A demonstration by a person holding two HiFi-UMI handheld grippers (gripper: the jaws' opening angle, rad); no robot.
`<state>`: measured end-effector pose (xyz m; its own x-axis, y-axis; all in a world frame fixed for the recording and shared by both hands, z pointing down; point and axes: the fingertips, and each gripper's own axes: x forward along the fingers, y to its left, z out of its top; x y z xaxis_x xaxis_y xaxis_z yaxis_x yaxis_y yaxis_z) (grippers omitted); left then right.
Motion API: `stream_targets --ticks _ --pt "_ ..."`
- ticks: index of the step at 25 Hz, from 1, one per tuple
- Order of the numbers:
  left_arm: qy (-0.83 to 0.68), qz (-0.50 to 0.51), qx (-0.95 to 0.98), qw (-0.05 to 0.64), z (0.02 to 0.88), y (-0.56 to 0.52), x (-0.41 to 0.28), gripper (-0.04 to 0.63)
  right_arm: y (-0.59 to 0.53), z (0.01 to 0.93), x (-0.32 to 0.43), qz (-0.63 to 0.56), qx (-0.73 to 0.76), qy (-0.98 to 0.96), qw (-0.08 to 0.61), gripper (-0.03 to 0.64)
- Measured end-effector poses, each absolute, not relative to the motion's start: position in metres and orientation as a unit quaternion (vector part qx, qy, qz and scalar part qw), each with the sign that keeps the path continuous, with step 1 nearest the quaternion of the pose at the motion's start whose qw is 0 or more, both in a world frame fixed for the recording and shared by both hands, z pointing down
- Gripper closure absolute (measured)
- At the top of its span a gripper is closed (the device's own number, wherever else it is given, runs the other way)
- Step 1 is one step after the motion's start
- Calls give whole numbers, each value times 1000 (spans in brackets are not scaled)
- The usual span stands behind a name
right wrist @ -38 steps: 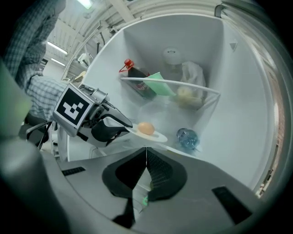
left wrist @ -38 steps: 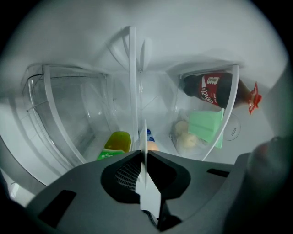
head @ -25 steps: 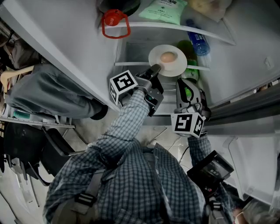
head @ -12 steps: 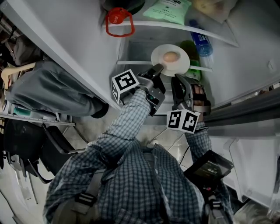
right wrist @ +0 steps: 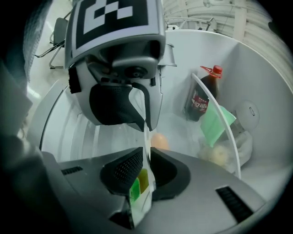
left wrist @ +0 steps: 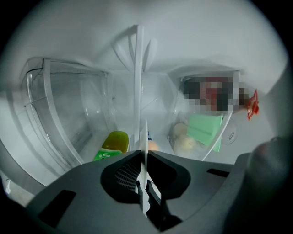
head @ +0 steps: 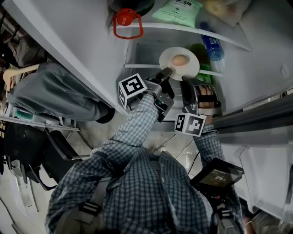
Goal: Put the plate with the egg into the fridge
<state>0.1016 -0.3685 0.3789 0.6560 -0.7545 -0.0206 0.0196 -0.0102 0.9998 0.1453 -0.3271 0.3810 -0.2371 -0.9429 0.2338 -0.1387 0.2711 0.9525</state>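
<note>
A white plate (head: 190, 67) carrying a brown egg (head: 179, 60) hangs inside the open fridge, above the lower shelf. My left gripper (head: 165, 71) is shut on the plate's left rim. My right gripper (head: 187, 78) is shut on its near rim. In the left gripper view the plate (left wrist: 138, 91) stands edge-on between the jaws of the left gripper (left wrist: 143, 157), and a sliver of the egg (left wrist: 153, 145) peeks out beside it. In the right gripper view the rim (right wrist: 147, 137) is pinched by the right gripper (right wrist: 147, 160); the egg (right wrist: 159, 140) lies beyond, and the left gripper (right wrist: 144, 123) clamps the rim opposite.
A glass shelf (head: 183, 28) above holds a red-capped bottle (head: 123, 18) and a green packet (head: 178, 10). A blue bottle (head: 211, 48) and a green bottle (head: 199, 51) lie behind the plate. The fridge side wall (head: 68, 55) is on the left, the door (head: 256, 114) on the right.
My right gripper has risen from below the plate to its near rim and shut on it. The plate and left gripper have drifted slightly right and deeper into the fridge.
</note>
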Motion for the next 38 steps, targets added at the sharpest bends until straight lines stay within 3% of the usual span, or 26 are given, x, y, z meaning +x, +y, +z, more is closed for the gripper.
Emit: stream_targets --ticks 20,25,38 --pt "-254 -326 670 616 378 -371 99 560 -333 379 144 -459 409 -620 488 598" --pt "-209 -371 674 604 362 -370 101 541 -334 375 145 -452 414 -623 486 601" --pt "-168 -376 700 584 354 -359 104 497 -338 377 147 -453 412 -620 491 601"
